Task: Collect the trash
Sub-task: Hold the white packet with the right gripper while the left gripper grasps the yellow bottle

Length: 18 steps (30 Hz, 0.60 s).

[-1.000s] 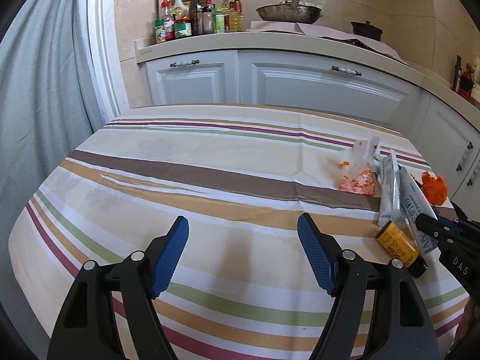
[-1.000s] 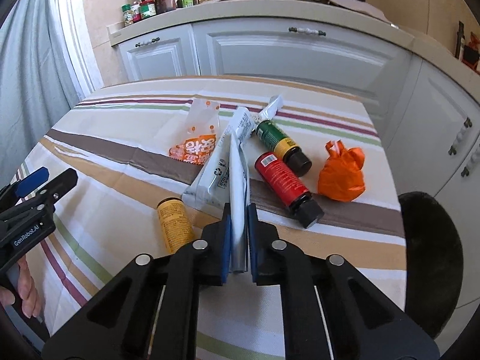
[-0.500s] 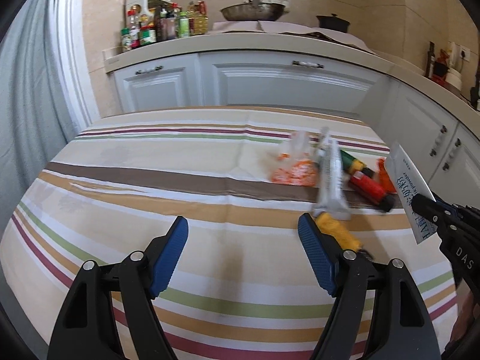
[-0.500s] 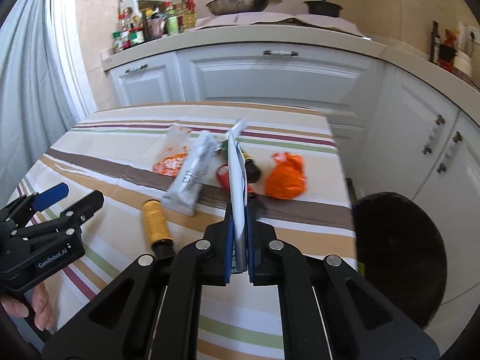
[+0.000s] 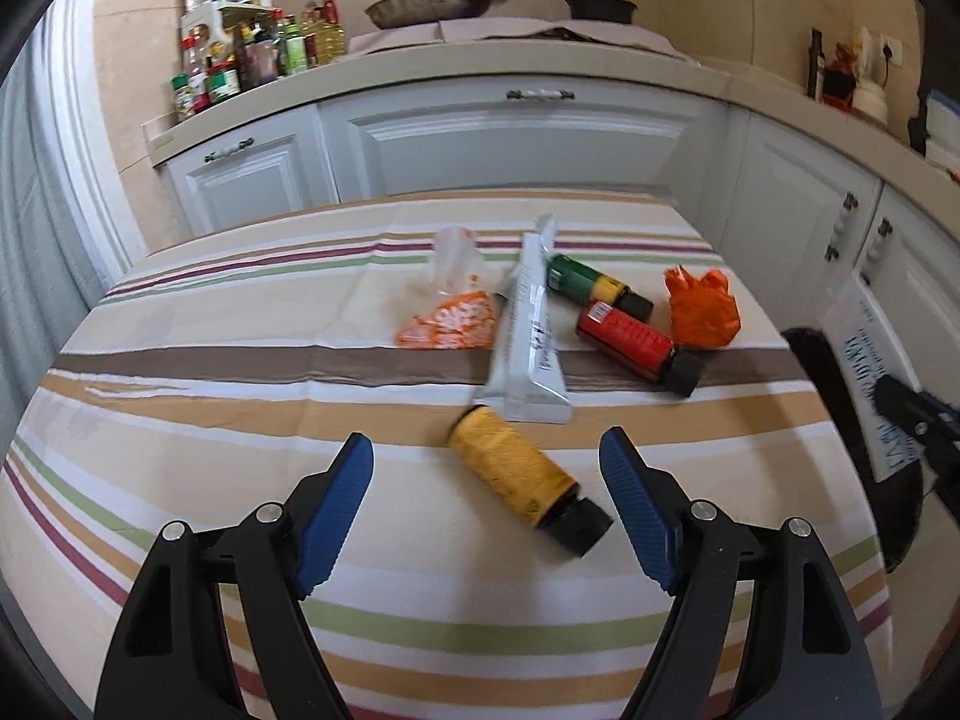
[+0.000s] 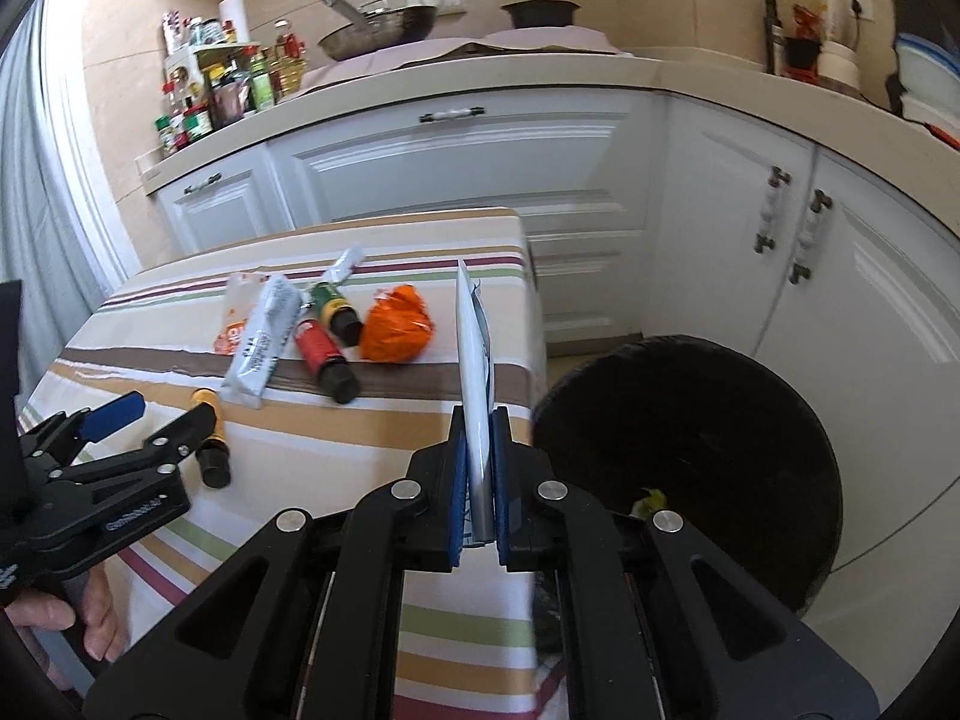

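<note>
Beside bin now, wrapper aloft

My striped-cloth bench carries a yellow bottle just ahead of my left hand-held gripper, then a white packet, orange snack bag, red bottle, green bottle and orange plastic bag beyond.

I count three small bottles on the table: one yellow, one red, one green. I also see three wrappers: two white, one orange-printed. There is one orange bag and one black bin.
</note>
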Available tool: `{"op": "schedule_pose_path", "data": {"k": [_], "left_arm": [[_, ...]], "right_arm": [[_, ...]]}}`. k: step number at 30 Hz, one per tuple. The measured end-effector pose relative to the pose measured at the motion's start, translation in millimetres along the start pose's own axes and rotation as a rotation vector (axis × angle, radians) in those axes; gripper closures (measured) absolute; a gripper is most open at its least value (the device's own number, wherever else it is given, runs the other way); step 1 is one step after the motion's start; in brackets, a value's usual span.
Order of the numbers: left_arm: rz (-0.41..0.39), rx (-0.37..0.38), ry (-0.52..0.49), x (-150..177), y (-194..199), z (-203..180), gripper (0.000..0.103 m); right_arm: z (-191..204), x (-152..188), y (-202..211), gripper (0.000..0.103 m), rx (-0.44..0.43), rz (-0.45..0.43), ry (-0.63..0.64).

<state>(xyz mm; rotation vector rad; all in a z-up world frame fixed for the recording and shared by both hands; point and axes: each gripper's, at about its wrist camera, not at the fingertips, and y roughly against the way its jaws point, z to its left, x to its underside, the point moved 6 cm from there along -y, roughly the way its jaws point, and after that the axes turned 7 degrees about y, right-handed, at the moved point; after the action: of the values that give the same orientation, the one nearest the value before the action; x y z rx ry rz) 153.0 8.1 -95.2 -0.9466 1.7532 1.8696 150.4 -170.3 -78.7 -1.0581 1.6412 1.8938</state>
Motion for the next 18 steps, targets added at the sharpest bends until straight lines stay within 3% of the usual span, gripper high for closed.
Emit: {"op": "schedule_pose_path", "data": {"k": [4, 8, 15, 18], "left_arm": [[0.064, 0.003, -0.004, 4.5, -11.6, -3.2, 0.029], [0.098, 0.013, 0.014, 6.4, -16.4, 4.4, 0.046], [0.12, 0.036, 0.017, 15.2, -13.9, 12.3, 0.059], [0.119, 0.042, 0.012, 14.9, -13.0, 13.2, 0.072]], "right_arm": [[-7.4, 4.2, 0.2, 0.095, 0.001, 0.0, -0.016], [-11.3, 5.7, -0.5, 0.095, -0.003, -0.002, -0.024], [-11.5, 6.2, -1.0, 0.095, -0.001, -0.002, -0.027], [-12.0, 5.9, -0.8, 0.095, -0.002, -0.003, -0.027]]}}
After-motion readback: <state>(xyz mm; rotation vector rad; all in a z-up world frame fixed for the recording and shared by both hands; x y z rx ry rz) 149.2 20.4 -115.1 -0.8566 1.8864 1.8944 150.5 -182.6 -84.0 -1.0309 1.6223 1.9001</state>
